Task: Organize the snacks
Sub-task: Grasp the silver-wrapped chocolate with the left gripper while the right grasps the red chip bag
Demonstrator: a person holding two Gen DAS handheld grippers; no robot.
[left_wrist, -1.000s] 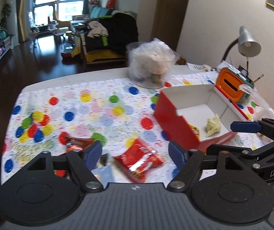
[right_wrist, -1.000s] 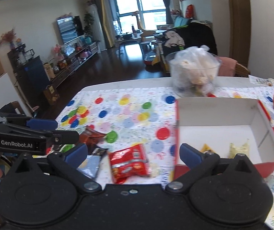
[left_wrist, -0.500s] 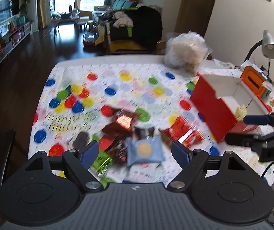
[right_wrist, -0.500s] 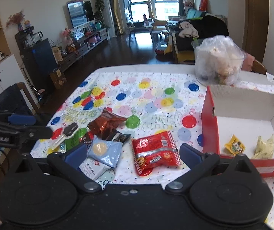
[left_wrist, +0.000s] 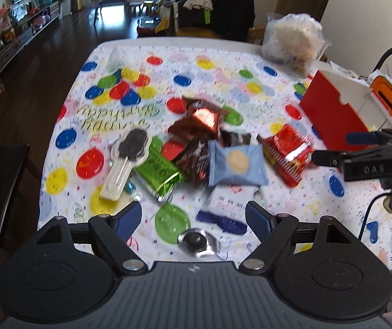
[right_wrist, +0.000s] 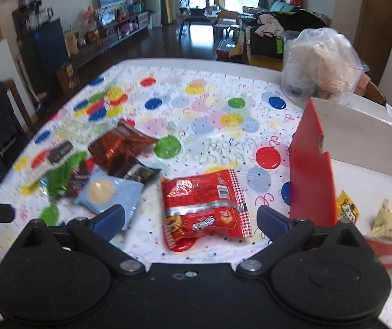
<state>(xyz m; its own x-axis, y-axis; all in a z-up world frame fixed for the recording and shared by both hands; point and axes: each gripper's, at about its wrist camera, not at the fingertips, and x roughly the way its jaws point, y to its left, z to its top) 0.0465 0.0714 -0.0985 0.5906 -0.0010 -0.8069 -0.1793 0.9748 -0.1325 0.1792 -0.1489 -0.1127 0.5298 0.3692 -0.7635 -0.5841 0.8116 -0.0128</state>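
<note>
Risk: the snacks lie in an overlapping heap, so jaws closing there could catch two packets or shove the pile; the red box (right_wrist: pixel 312 170) has a tall near wall that a carried packet might clip. Red packet (right_wrist: pixel 204 208): flat, glossy, crinkled foil, likely slippery; it lies alone on the tablecloth (right_wrist: pixel 212 104), at about 9 o'clock from the box, just beside it. Blue packet (left_wrist: pixel 235 161) sits atop the heap. Left gripper (left_wrist: pixel 193 216): jaws wide apart, nothing between. Right gripper (right_wrist: pixel 190 219): jaws spread, empty, the red packet ahead of them.
</note>
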